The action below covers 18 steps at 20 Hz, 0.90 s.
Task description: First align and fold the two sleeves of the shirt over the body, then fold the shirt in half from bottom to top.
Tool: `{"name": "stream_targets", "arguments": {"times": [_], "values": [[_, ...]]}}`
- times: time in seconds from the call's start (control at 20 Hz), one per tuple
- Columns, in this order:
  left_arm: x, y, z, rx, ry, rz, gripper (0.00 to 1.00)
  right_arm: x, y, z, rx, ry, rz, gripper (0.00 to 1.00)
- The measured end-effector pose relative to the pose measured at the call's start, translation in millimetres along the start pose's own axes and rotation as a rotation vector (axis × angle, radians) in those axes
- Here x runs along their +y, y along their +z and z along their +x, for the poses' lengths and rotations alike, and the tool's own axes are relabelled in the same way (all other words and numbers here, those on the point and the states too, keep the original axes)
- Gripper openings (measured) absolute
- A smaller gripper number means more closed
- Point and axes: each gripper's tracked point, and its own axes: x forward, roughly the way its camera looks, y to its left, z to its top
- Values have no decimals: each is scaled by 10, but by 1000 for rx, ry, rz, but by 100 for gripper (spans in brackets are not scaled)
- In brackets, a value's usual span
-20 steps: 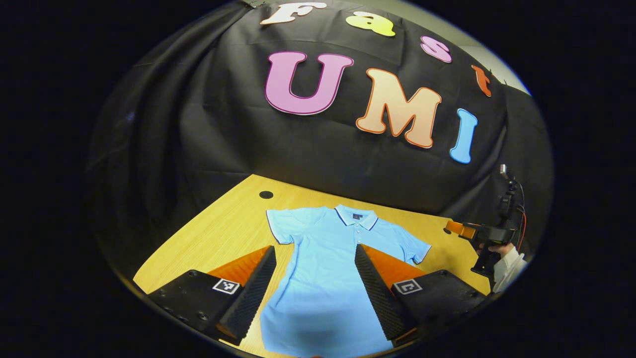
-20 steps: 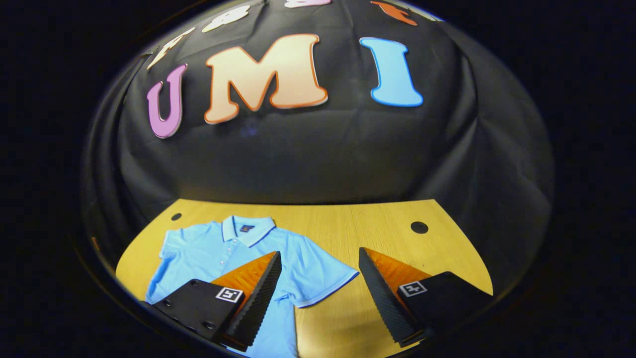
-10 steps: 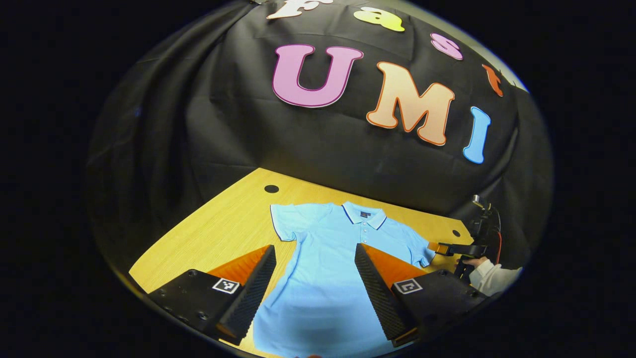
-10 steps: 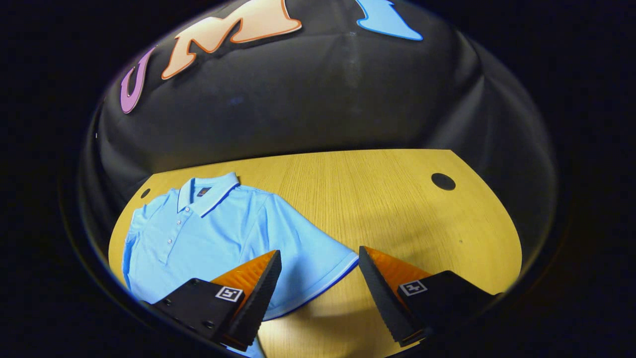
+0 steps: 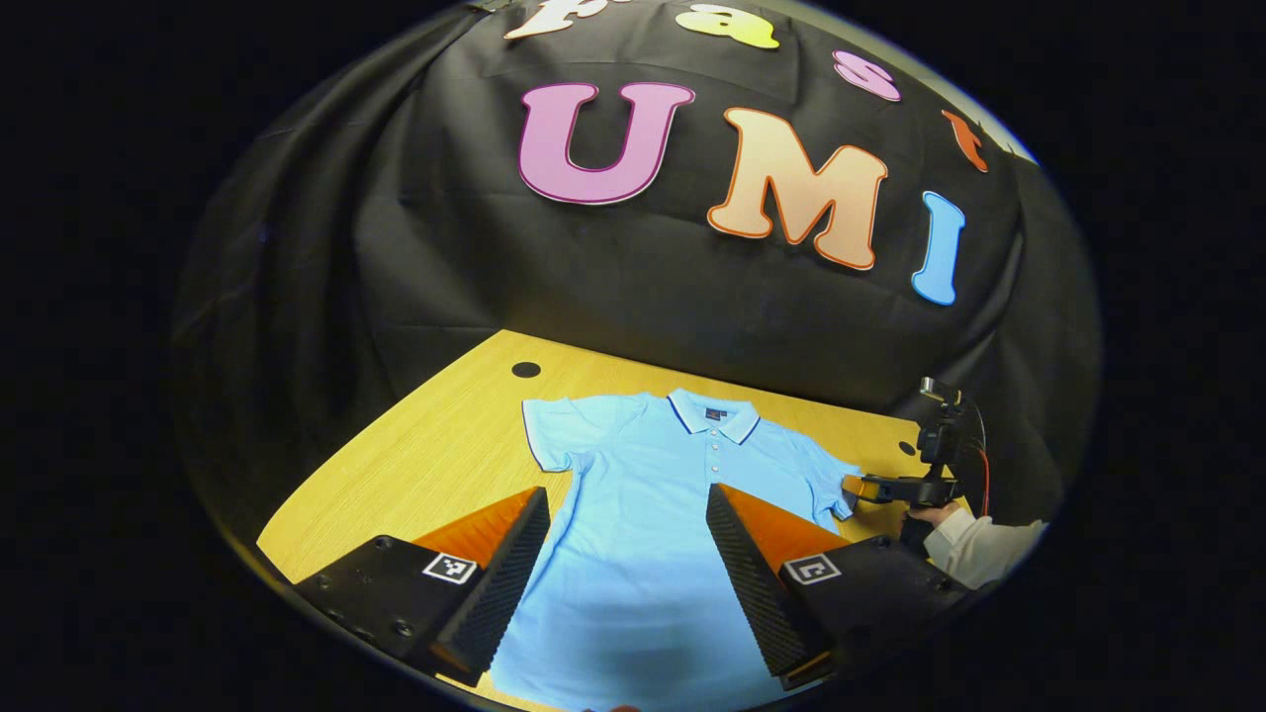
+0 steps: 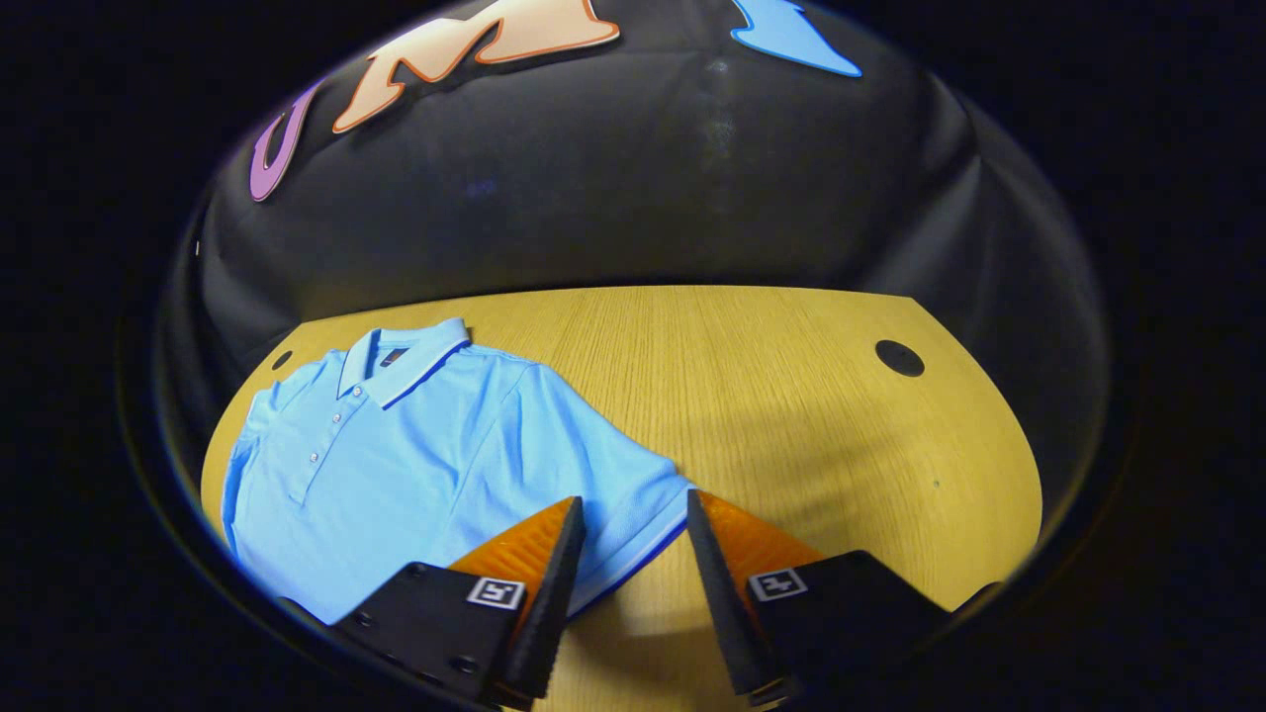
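Right gripper view: the right gripper [image 6: 633, 554] straddles the cuff of the near sleeve [image 6: 633, 494] of the blue shirt [image 6: 415, 465], which lies flat, collar away, on the wooden table [image 6: 791, 396]; the jaws stand part-way open with the sleeve hem between them, and no firm pinch on the cloth is evident. Judged from this, the step in hand is seizing the sleeve edge; a good grasp would take the cuff at its outer corner, through both layers, low to the table, so that the sleeve can be carried inward over the body without dragging the shoulder. Left gripper view: the left gripper [image 5: 623, 574] hovers wide open above the lower body of the shirt [image 5: 643, 514], holding nothing; farther off, the right gripper [image 5: 870, 489] reaches level along the table to the sleeve tip, held by a hand [image 5: 935, 514] in a pale sleeve; the opposite shirt sleeve [image 5: 554, 435] lies spread and untouched.
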Motion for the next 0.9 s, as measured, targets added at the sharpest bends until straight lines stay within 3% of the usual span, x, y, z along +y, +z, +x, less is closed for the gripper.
{"name": "stream_targets", "arguments": {"times": [0.05, 0.1, 0.15, 0.3, 0.45, 0.65, 0.9], "values": [[5, -17, 3, 2, -2, 2, 96, 13, -12, 2, 3, 8, 10, 44], [9, -14, 1, 3, -2, 2, 96, 37, -10, 19, 3, 14, 17, 35], [11, -18, -5, 3, 0, 2, 96, 43, -14, 5, 6, 13, 21, 19], [36, -13, -23, -1, 7, -9, 96, 64, 10, -31, 7, -1, 23, 5], [110, -49, -110, -4, 18, -15, 96, 203, 235, -142, -58, 14, 46, 5], [162, -57, -142, 0, 28, -3, 95, 885, 493, -302, -117, 181, 77, 5], [172, -58, -70, -3, 6, -25, 96, 1854, 359, -354, -94, 387, 44, 6]]}}
